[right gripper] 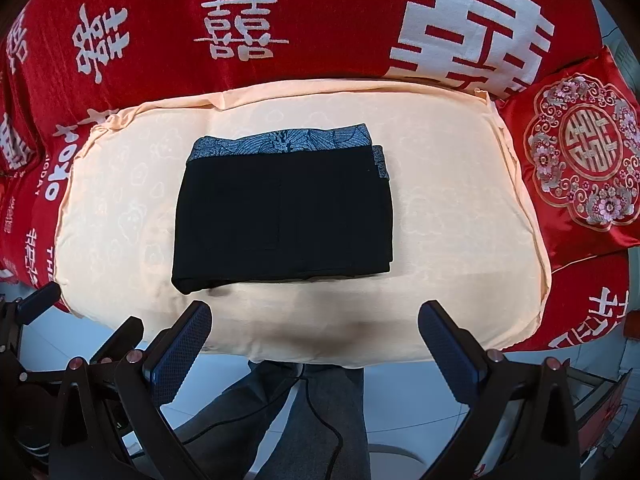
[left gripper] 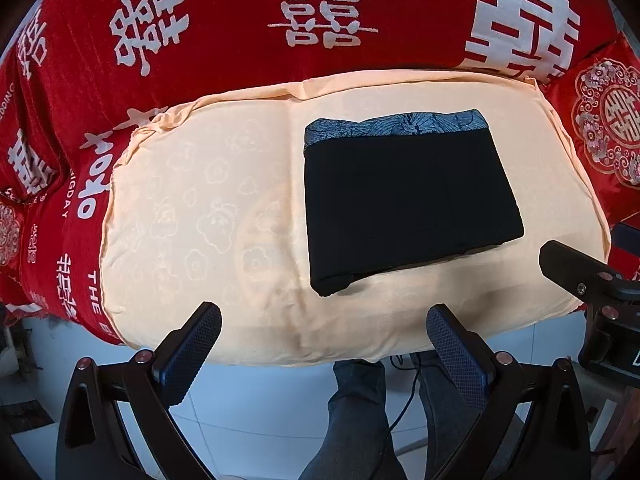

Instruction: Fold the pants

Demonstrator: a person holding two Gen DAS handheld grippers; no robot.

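Left wrist view: my left gripper [left gripper: 324, 334] gapes wide, holding nothing, and my right gripper [right gripper: 314, 330] likewise. Beyond them at twelve o'clock, the folded pants [right gripper: 284, 216] lie flat on the peach cushion [right gripper: 460, 240], red blanket [right gripper: 320, 20] behind.

A bed spread with a red cover [right gripper: 320, 20] printed in white characters carries a peach cloth [right gripper: 460, 240] with a faint cloud pattern, laid over its near edge. On the peach cloth lie the pants [right gripper: 284, 216], folded into a flat black rectangle with a blue-grey patterned waistband along the far side. To the right of the peach cloth, an embroidered red cushion [right gripper: 580, 152] rests on the red cover, its corner at the cloth's edge.
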